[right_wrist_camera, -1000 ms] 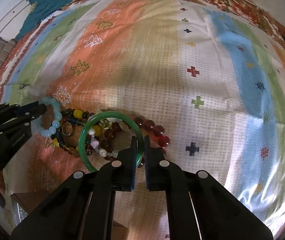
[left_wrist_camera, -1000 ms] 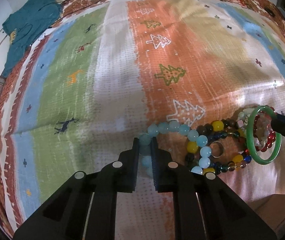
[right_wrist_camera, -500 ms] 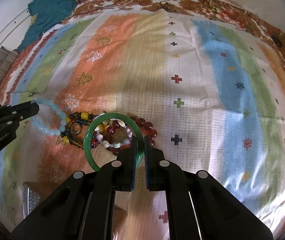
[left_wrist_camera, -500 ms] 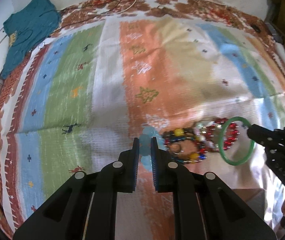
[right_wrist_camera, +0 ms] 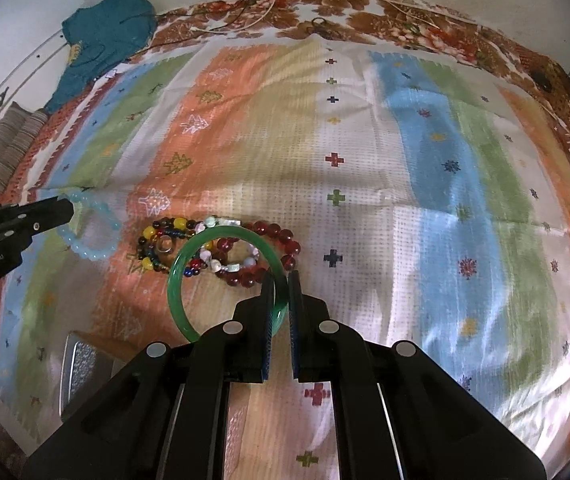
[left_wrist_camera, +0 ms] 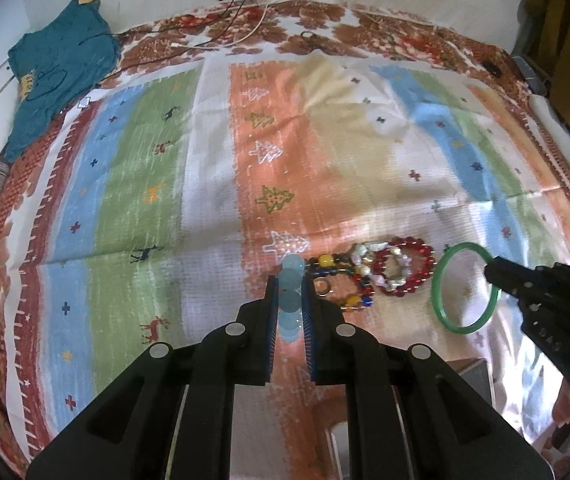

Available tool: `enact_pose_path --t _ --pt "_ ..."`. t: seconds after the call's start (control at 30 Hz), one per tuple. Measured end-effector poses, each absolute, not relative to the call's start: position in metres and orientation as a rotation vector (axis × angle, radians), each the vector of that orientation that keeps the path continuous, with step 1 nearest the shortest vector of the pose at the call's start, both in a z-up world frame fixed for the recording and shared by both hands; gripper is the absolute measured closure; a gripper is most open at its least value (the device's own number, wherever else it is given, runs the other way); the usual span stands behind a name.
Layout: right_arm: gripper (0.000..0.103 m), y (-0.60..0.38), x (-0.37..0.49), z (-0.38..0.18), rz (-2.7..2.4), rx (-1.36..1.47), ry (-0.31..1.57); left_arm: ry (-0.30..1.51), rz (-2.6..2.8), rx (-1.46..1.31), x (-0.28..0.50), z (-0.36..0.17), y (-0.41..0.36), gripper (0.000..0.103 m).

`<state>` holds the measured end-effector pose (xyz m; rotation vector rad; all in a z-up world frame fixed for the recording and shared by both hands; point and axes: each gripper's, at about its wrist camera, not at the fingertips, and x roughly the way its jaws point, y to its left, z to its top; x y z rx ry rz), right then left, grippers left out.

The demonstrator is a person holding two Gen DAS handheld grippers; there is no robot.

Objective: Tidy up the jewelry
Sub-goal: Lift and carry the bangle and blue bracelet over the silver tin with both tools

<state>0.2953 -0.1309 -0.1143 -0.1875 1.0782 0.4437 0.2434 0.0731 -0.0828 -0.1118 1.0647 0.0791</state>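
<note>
Both grippers have lifted and pulled back since a second ago, each carrying its bracelet clear of the jewelry heap; the heap looks smaller and farther off.

Left wrist view: left gripper (left_wrist_camera: 288, 286) is pinching the pale blue bead bracelet (left_wrist_camera: 289, 300), fingers pressed onto it. The loop is seen edge-on, long axis running straight out along the fingers, round translucent beads stacked in a line between the pads. To its right, lying on the striped blanket (left_wrist_camera: 145, 184) (woven, with small trees and deer), sits the mixed-colour bead bracelet (left_wrist_camera: 341, 284) with a small metal ring (left_wrist_camera: 322, 286) inside it, then the dark red bead bracelet (left_wrist_camera: 405, 268) around a pearly white one (left_wrist_camera: 381, 260). Right gripper (left_wrist_camera: 493, 270) comes in from the right, nipping the rim of the green bangle (left_wrist_camera: 465, 288), a smooth glossy hoop, oval here and leaning up-left. A teal garment (left_wrist_camera: 61, 76) lies far left.

Right wrist view: right gripper (right_wrist_camera: 281, 280) is clamped on the green bangle (right_wrist_camera: 221, 280), which sticks out left of the fingers, open face toward the camera, overlapping the red beads (right_wrist_camera: 273, 256) behind it. Left gripper (right_wrist_camera: 65, 208) at the left edge holds the blue bead loop (right_wrist_camera: 89, 232) hanging down-right, blurred. The mixed beads (right_wrist_camera: 157, 248) lie between them. Whether either bracelet touches the blanket (right_wrist_camera: 425, 160) is unclear.
</note>
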Motion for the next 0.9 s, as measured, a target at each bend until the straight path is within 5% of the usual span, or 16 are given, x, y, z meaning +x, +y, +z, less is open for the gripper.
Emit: enact_pose_path --t 0.9 --pt "0.095 -0.134 0.238 -0.080 0.502 -0.194 0.997 0.939 -0.006 -0.113 0.176 -0.028 0.050 0.092"
